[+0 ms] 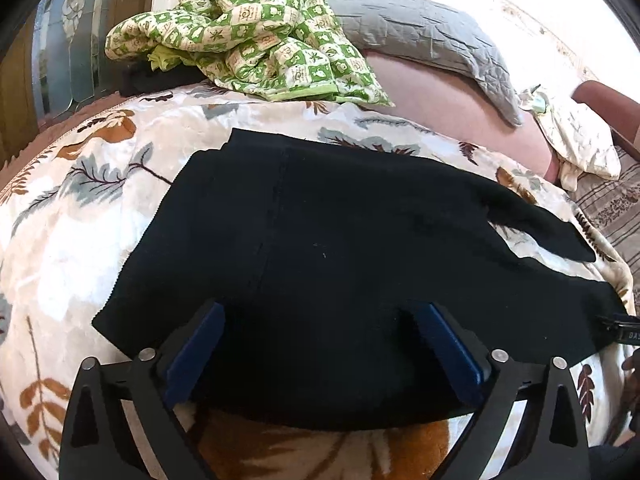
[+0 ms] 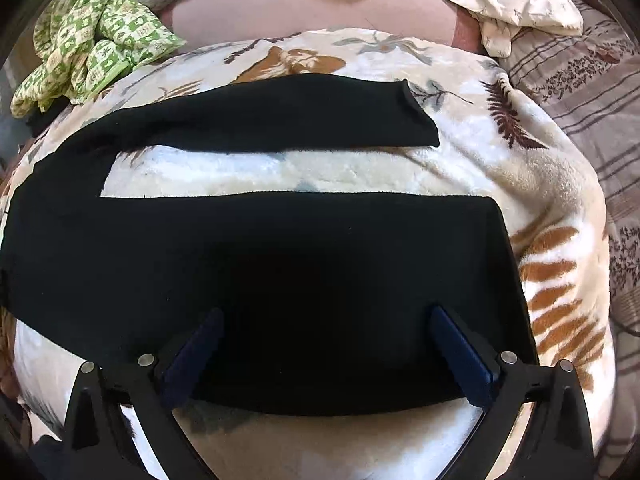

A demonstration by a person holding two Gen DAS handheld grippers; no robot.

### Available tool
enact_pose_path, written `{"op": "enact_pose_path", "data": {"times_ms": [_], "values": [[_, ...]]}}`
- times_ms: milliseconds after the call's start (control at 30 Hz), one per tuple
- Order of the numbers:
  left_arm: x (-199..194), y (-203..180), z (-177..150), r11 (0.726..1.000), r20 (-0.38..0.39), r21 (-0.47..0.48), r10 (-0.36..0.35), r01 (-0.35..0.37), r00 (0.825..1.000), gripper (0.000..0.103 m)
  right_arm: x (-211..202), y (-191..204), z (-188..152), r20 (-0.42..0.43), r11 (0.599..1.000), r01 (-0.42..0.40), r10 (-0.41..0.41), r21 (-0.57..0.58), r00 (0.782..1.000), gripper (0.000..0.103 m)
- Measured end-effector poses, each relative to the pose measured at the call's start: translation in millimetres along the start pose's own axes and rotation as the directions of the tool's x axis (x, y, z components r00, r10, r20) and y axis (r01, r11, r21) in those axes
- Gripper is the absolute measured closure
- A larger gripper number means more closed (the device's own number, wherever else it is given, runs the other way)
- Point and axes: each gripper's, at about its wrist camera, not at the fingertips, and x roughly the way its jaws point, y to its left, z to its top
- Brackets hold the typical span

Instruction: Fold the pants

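Black pants [image 1: 320, 248] lie flat on a leaf-print fleece blanket [image 1: 80, 208]. In the left wrist view I see the waist end, and my left gripper [image 1: 320, 312] is open over its near edge, blue pads [image 1: 196, 356] spread wide. In the right wrist view the pants [image 2: 260, 264] show two legs side by side, apart, with blanket [image 2: 560, 200] between them. My right gripper [image 2: 326, 316] is open over the near leg close to its cuff, holding nothing. The right gripper's tip [image 1: 624, 328] shows at the left view's right edge.
A green checked quilt [image 1: 248, 32] is bunched at the back left, also in the right wrist view [image 2: 92, 40]. A grey quilted pillow [image 1: 420, 36] and a cream pillow [image 2: 512, 0] lie behind on a pink sheet [image 2: 300, 12]. A striped cover [image 2: 592, 88] is on the right.
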Motion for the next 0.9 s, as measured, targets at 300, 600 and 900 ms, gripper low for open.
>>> {"op": "enact_pose_path", "data": {"times_ms": [300, 600, 900], "values": [[-2, 10, -6, 0.998, 0.063, -0.053, -0.024, 0.028, 0.998, 0.001, 0, 3, -1, 0.011, 1.0, 0.027, -0.027, -0.011, 1.0, 0.001], [-3, 23, -16, 0.995, 0.103, -0.05, -0.079, 0.085, 0.992, 0.001, -22, 21, 0, 0.158, 0.963, 0.256, -0.242, -0.08, 0.957, 0.001], [-2, 20, -16, 0.997, 0.104, -0.03, -0.064, 0.068, 0.993, 0.001, -65, 21, 2, 0.364, 0.911, 0.412, -0.393, 0.029, 0.844, 0.001]]}}
